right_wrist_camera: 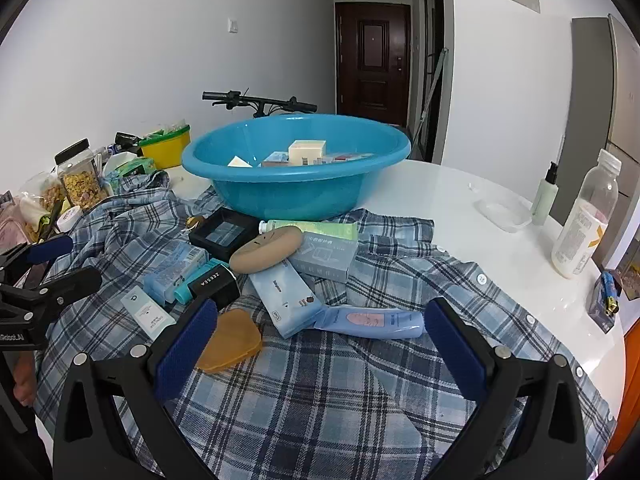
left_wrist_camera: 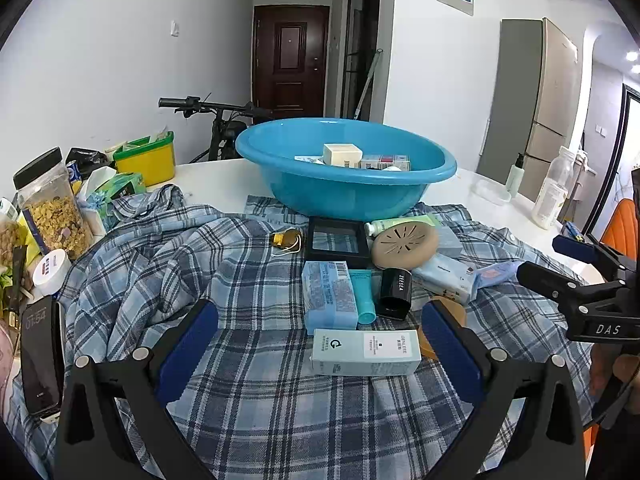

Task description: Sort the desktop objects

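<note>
A blue basin (left_wrist_camera: 352, 194) (right_wrist_camera: 296, 196) holding several small boxes stands at the back of a plaid shirt (left_wrist_camera: 256, 400) (right_wrist_camera: 320, 400). In front of it lies a heap of items: a pale box with a white label (left_wrist_camera: 366, 352) (right_wrist_camera: 147, 312), a light blue box (left_wrist_camera: 329, 296), a black ZEESEA box (left_wrist_camera: 395, 293) (right_wrist_camera: 214, 284), a tan round disc (left_wrist_camera: 404, 245) (right_wrist_camera: 266, 255), a black frame (left_wrist_camera: 335, 240) and a blue tube (right_wrist_camera: 370, 322). My left gripper (left_wrist_camera: 320, 344) hangs open just short of the labelled box. My right gripper (right_wrist_camera: 320, 344) is open over the shirt, near the blue tube.
Jars of cereal (left_wrist_camera: 52, 204), a yellow bin (left_wrist_camera: 146, 158) and a phone (left_wrist_camera: 42, 354) crowd the left edge. A white bottle (right_wrist_camera: 584, 224), a pump bottle (right_wrist_camera: 546, 194) and a clear lid (right_wrist_camera: 502, 210) stand on the white table (right_wrist_camera: 460, 184) at right. An amber wedge (right_wrist_camera: 230, 344) lies near my right gripper.
</note>
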Demonstrator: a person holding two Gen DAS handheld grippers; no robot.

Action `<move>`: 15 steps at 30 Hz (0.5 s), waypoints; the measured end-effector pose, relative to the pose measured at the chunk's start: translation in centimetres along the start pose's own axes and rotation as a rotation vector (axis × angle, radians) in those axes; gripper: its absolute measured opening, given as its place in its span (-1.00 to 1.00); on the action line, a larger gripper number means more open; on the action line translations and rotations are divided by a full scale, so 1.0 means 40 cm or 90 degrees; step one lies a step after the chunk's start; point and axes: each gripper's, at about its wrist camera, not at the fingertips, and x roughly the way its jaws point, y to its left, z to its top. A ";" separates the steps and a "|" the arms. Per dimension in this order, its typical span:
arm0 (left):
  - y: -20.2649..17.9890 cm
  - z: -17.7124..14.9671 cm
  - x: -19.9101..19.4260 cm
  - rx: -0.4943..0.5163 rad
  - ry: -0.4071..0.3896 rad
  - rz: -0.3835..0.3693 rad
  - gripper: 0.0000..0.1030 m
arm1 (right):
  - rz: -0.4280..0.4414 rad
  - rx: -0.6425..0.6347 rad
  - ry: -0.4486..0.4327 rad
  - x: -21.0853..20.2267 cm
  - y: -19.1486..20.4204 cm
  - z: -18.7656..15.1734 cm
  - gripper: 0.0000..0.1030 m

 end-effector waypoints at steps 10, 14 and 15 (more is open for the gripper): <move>-0.007 -0.012 0.005 0.011 0.004 0.007 1.00 | -0.002 0.008 -0.004 0.000 -0.003 -0.003 1.00; -0.014 -0.015 0.007 0.014 0.007 0.008 1.00 | -0.006 0.008 0.004 0.006 -0.007 -0.004 1.00; -0.014 -0.015 0.006 0.014 0.007 0.007 1.00 | -0.010 0.010 0.008 0.008 -0.008 -0.003 1.00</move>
